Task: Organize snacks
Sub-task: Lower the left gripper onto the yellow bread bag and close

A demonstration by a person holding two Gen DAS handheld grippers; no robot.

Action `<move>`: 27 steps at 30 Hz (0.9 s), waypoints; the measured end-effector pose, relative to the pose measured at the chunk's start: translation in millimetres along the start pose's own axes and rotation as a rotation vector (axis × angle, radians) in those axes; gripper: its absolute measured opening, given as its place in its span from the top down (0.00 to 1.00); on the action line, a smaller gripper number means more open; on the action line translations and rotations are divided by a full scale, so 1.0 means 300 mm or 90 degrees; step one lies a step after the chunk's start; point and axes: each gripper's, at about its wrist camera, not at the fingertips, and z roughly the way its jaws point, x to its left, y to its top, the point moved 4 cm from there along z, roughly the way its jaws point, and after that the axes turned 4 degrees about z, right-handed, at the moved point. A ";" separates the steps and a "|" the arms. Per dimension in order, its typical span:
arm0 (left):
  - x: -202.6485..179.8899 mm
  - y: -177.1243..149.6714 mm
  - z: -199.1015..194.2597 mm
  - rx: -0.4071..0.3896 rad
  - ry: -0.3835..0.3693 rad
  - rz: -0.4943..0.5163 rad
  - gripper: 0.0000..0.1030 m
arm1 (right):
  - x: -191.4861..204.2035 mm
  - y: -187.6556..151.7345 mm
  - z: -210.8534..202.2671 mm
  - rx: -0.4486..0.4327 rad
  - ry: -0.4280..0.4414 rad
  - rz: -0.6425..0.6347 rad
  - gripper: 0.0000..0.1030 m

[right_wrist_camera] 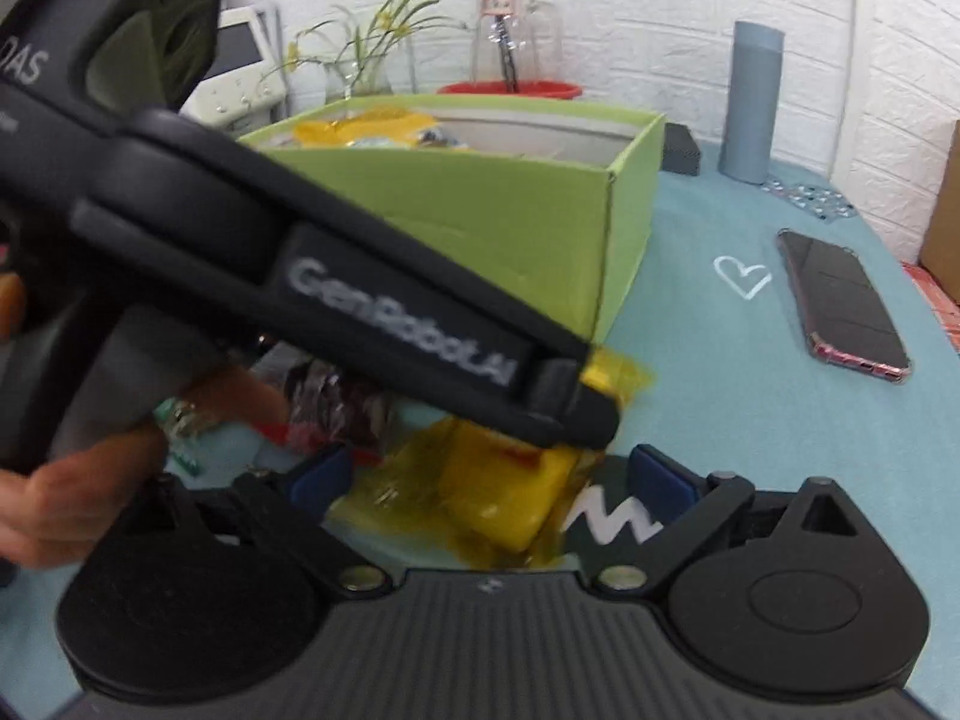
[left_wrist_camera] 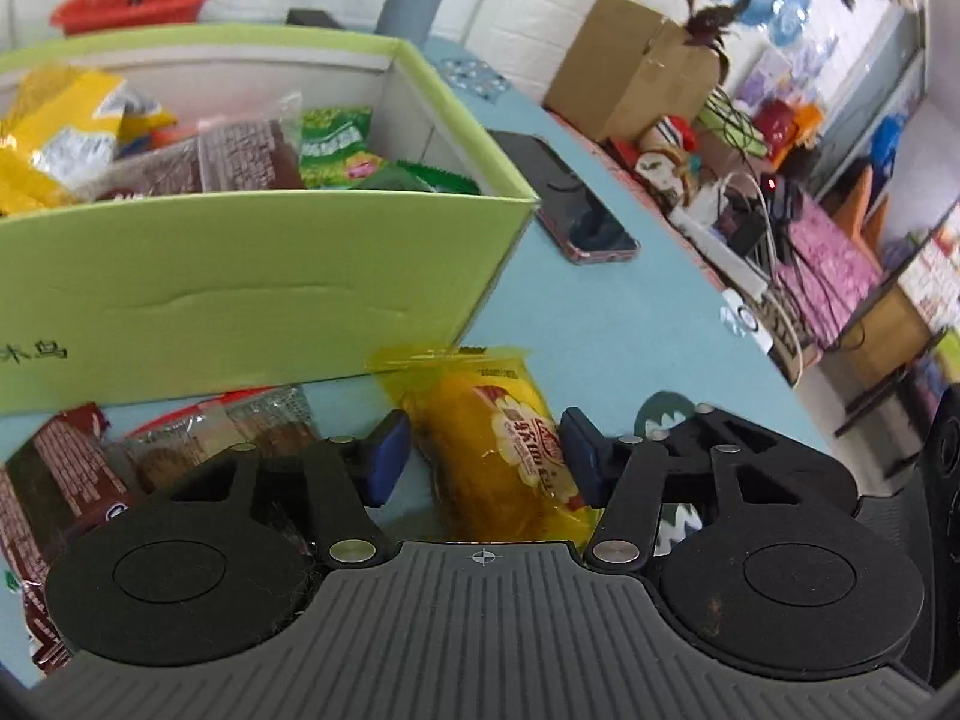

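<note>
Pick step: left gripper (left_wrist_camera: 485, 457) fingers wide, straddling the yellow snack packet (left_wrist_camera: 498, 456) at lower centre, apparently not gripping; next close, lift into green box (left_wrist_camera: 252, 276); right gripper (right_wrist_camera: 489, 477) wide, empty.

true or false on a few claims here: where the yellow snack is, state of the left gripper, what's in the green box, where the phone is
1. The yellow snack packet lies between the left gripper pads. True.
2. The left gripper is shut tight on it. False: the jaws stand open.
3. The green box is empty. False: it holds several snack packets.
4. The phone lies on the blue tablecloth. True.
</note>
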 end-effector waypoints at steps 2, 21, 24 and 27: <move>-0.014 -0.018 -0.011 0.004 -0.001 0.005 0.68 | 0.024 -0.017 -0.018 0.003 -0.008 -0.009 0.21; -0.103 -0.525 -0.417 -0.014 -0.007 -0.035 0.70 | 0.460 -0.314 -0.324 -0.001 0.044 -0.050 0.01; -0.080 -0.535 -0.445 -0.025 -0.001 -0.057 0.65 | 0.473 -0.310 -0.323 0.003 0.042 -0.051 0.01; -0.057 -0.526 -0.492 -0.062 0.002 -0.080 0.45 | 0.423 -0.299 -0.322 0.002 0.019 0.005 0.01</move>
